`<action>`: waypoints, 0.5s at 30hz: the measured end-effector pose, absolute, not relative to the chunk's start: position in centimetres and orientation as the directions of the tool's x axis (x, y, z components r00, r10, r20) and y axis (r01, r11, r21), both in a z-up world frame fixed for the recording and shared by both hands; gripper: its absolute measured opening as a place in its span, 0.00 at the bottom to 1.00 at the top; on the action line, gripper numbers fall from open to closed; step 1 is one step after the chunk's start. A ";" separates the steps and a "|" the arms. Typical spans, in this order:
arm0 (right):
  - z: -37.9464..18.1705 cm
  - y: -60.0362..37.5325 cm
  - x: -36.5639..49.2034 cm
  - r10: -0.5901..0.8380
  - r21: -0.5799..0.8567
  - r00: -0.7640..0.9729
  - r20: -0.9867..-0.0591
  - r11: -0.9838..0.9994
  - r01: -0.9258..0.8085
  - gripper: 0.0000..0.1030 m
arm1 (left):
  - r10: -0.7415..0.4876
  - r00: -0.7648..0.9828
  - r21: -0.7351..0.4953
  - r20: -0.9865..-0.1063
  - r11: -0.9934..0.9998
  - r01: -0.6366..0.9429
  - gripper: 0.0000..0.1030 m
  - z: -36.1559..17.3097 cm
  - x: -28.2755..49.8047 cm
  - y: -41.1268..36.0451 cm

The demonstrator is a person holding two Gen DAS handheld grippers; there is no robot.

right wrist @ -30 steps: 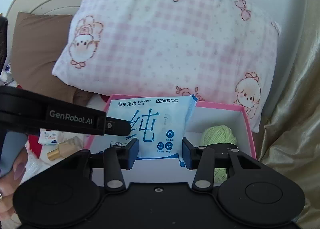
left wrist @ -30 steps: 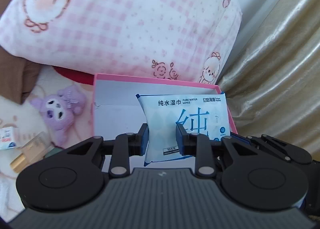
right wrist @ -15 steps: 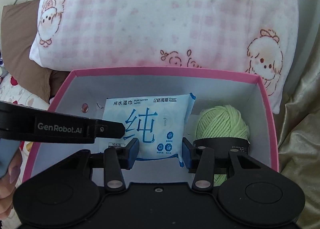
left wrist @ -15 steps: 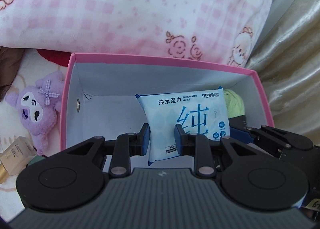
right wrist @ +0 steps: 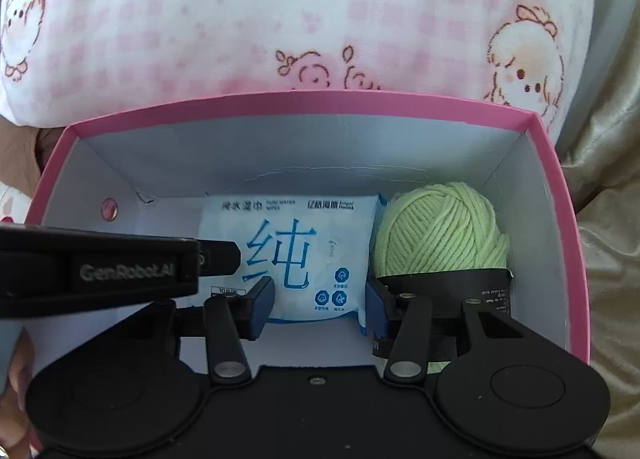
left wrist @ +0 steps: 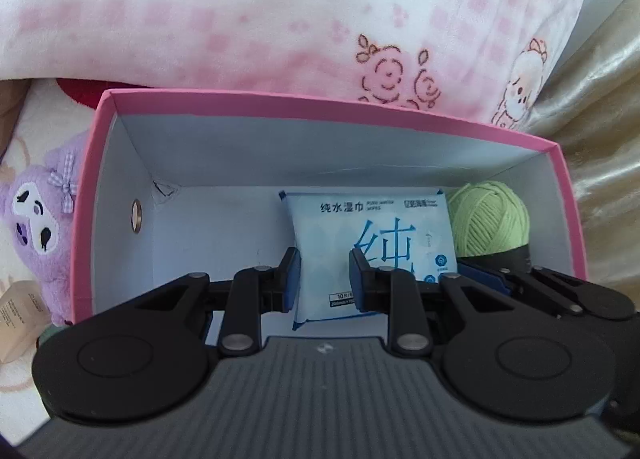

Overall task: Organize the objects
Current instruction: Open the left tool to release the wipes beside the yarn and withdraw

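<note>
A light-blue wet wipes pack (left wrist: 372, 235) stands low inside the pink box (left wrist: 320, 107), right beside a green yarn ball (left wrist: 488, 219). My left gripper (left wrist: 325, 279) is shut on the pack's lower left part. In the right wrist view the pack (right wrist: 296, 243) sits between the pads of my right gripper (right wrist: 320, 309). Its jaws are opening and no longer pinch the pack. The yarn ball (right wrist: 440, 235) fills the right end of the box (right wrist: 304, 103). The left gripper's finger (right wrist: 216, 255) crosses in from the left.
A pink checked pillow (left wrist: 280, 19) presses against the box's far wall. A purple plush toy (left wrist: 40, 227) and a beige bottle (left wrist: 20, 319) lie left of the box. Gold fabric (left wrist: 600, 139) hangs on the right. The box floor left of the pack is bare.
Both grippers have sunk into the box with the wipes pack, which now sits beside the yarn ball. The right jaws have spread a little.
</note>
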State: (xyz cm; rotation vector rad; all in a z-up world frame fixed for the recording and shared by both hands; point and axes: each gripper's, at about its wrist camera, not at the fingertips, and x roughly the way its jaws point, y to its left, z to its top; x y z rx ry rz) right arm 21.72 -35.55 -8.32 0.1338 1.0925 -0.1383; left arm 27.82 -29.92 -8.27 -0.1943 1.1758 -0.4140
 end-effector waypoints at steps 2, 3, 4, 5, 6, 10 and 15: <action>-8.1 -35.3 21.5 -0.061 0.029 0.471 -0.880 0.983 0.181 0.56 | -0.389 0.352 -0.329 -0.851 0.919 0.218 0.23 -8.3 27.6 -30.1; -7.8 -35.1 21.2 -0.076 0.017 0.486 -0.871 0.983 0.183 0.57 | -0.393 0.357 -0.334 -0.848 0.917 0.217 0.24 -8.1 27.5 -29.9; -7.5 -34.9 20.8 -0.086 0.007 0.503 -0.860 0.984 0.179 0.58 | -0.399 0.354 -0.340 -0.846 0.914 0.220 0.24 -7.9 27.4 -29.8; -7.1 -34.7 20.4 -0.094 0.003 0.520 -0.849 0.983 0.182 0.63 | -0.404 0.353 -0.340 -0.844 0.912 0.229 0.24 -7.6 27.2 -29.6; -6.5 -34.4 20.0 -0.101 -0.004 0.533 -0.840 0.984 0.180 0.68 | -0.404 0.353 -0.332 -0.844 0.910 0.249 0.24 -7.2 27.0 -29.6; -4.2 -33.1 17.3 -0.114 -0.029 0.577 -0.809 0.987 0.155 0.68 | -0.439 0.334 -0.355 -0.834 0.891 0.284 0.33 -5.1 25.6 -27.9; -1.1 -31.2 13.7 -0.072 0.015 0.635 -0.769 0.991 0.131 0.68 | -0.435 0.347 -0.327 -0.831 0.887 0.327 0.41 -2.3 23.0 -25.2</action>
